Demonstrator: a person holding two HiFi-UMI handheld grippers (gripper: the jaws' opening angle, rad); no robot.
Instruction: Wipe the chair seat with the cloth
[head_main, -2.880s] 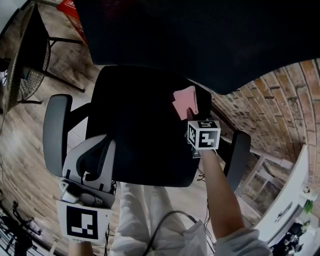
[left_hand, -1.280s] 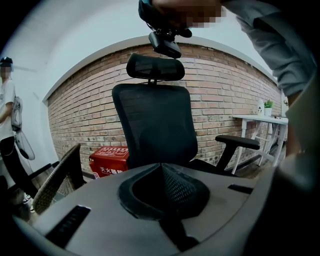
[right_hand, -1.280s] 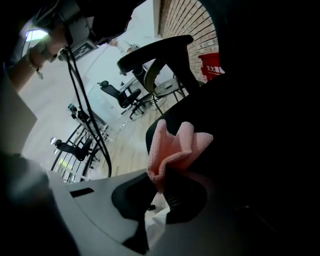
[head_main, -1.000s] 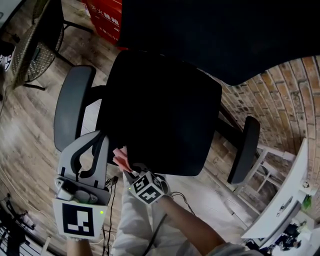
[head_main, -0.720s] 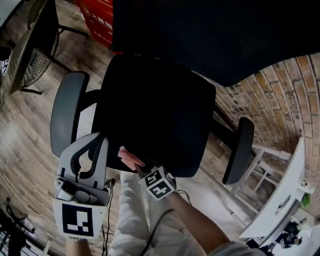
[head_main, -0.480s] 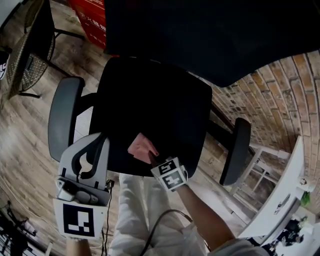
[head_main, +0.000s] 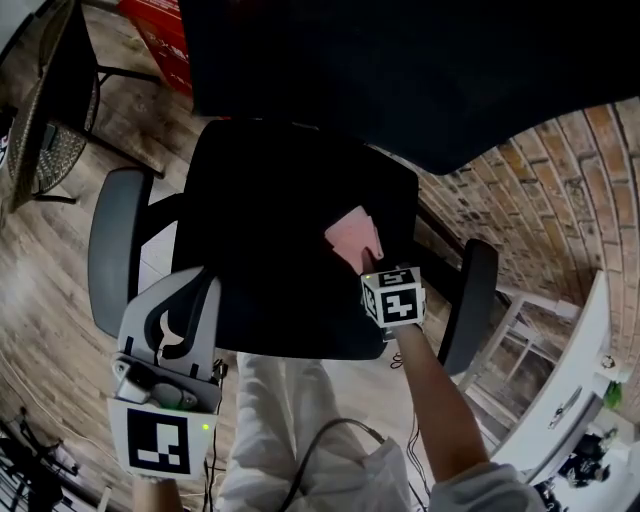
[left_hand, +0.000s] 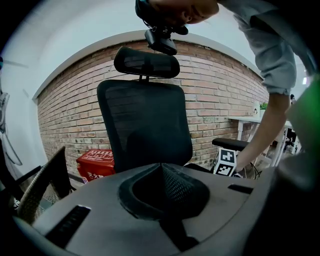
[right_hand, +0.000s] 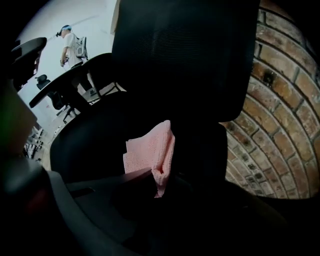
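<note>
The black chair seat (head_main: 270, 230) fills the middle of the head view. A pink cloth (head_main: 352, 235) lies on the seat's right part, and my right gripper (head_main: 366, 262) is shut on its near edge. In the right gripper view the folded cloth (right_hand: 150, 152) stands up from the dark jaws of the right gripper (right_hand: 155, 176), with the seat (right_hand: 95, 135) and the backrest (right_hand: 185, 55) behind it. My left gripper (head_main: 188, 290) hangs off the seat's front left corner, shut with nothing in it; its view looks at the backrest (left_hand: 145, 125).
Grey armrests flank the seat, the left one (head_main: 112, 245) and the right one (head_main: 465, 300). A red box (head_main: 160, 40) and a mesh chair (head_main: 45, 100) stand on the wood floor at left. A brick wall (head_main: 545, 200) and a white table (head_main: 570, 400) lie to the right.
My right gripper has swept the cloth from the seat's front left edge across to its right side. The left gripper has stayed where it was.
</note>
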